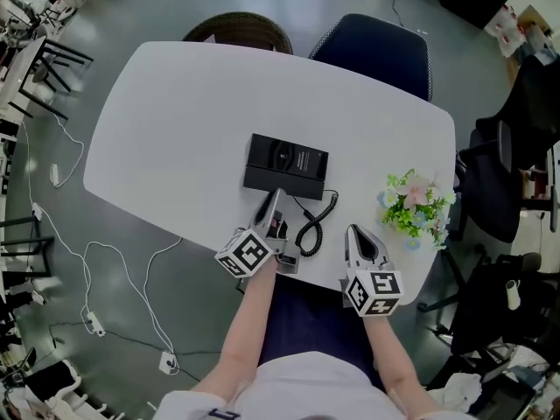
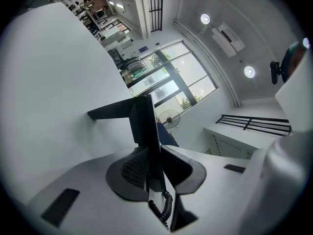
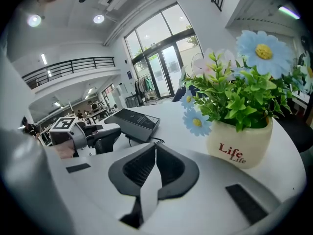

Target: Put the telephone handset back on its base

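Left gripper (image 2: 152, 153) pinching handset (image 2: 145, 124), long axis along jaws toward base (image 1: 286, 166), right gripper (image 3: 154, 147) pressed together.

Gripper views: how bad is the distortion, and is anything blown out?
Left gripper view: strong fisheye, black vignette, ceiling lights blown out, handset a dark silhouette. Right gripper view: same fisheye, windows bright, flower pot crisp. Head view: even light on the table.

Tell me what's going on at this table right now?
A person works a hand-held gripper in each hand over a white table. The left hand-held gripper is shut on the black telephone handset, short of the telephone base, with the coiled cord looping between them. The handset is not yet on the base. The right hand-held gripper is shut and empty, near the flower pot.
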A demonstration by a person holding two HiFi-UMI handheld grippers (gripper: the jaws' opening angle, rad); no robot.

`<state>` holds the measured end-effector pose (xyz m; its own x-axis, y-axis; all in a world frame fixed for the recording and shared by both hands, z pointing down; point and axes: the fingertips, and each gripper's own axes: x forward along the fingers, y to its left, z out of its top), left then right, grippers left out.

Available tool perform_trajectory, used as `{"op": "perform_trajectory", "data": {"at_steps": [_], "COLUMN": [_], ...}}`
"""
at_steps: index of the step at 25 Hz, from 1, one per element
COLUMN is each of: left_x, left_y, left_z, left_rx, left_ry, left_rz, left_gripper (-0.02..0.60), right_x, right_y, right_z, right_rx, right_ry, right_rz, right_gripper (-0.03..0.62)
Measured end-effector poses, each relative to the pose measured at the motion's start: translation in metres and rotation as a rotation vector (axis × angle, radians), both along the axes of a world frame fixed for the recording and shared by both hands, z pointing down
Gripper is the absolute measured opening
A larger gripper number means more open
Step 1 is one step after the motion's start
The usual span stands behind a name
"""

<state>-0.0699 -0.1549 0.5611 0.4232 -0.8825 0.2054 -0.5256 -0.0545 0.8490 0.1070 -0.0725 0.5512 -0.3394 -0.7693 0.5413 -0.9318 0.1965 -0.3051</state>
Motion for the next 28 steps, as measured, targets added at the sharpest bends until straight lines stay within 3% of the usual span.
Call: {"op": "perform_trajectory", "data": {"at_steps": [7, 13, 19, 24, 28], "left_x": [-0.001, -0.011, -0.015, 0.000, 0.011], "left_y": [-0.001, 0.024, 0.056, 0.058, 0.051], "left_z": [0.007, 0.006, -0.003, -0.037, -0.066], "left_rx": [-0.074, -0.143, -0.158, -0.068, 0.057], "left_ry": [-0.004, -0.131, -0.192, -0.194, -0.308], "left_rz": [0.028, 0.101, 0.163, 0.236, 0.280], "left_gripper": [0.127, 0.132, 0.132, 0.132, 0.132], "right_x": [-0.002, 0.000, 0.000, -0.003, 0.005], "right_y": [0.003, 0.006, 0.005, 0.004, -0.001], "right_z": [-0.009, -0.016, -0.028, -0.046, -0.064], "right_rx": [0.007, -0.009, 0.017, 0.057, 0.102], "right_ry": [-0.013, -0.033, -0.038, -0.048, -0.038], "right_rz": [-0.009, -0.015, -0.001, -0.001, 0.005], "right_gripper": [0.034, 0.034, 0.034, 0.034, 0.034]}}
